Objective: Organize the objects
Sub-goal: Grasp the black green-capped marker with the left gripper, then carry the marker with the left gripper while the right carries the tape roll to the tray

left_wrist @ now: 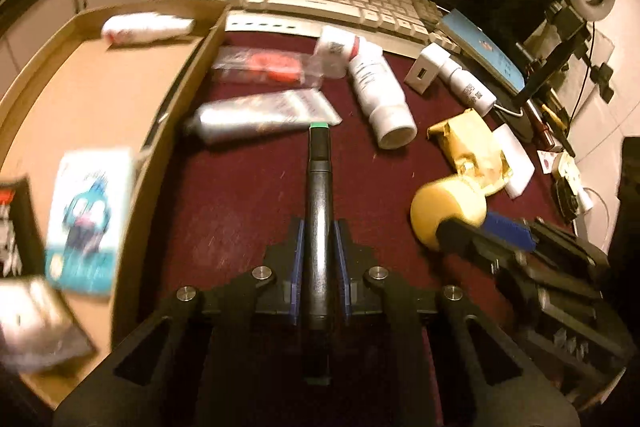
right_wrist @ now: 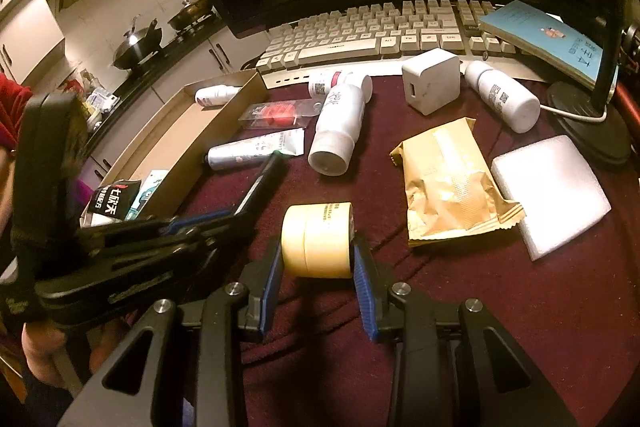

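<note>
Cardboard tray (left_wrist: 120,99) lies at the table's left edge, holding packets. Beside it, the left gripper (left_wrist: 319,255) has its fingers clamped on a black marker (left_wrist: 318,227). Farther right, the right gripper (right_wrist: 318,267) grips a yellow tape roll (right_wrist: 318,239).

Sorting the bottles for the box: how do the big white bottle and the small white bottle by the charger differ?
The big white bottle is wider and longer than the small white bottle. Its base points toward the cameras leaning left; the small one's leans right. The big one rests against another bottle; the small one lies alone. Both lie on their sides.
</note>
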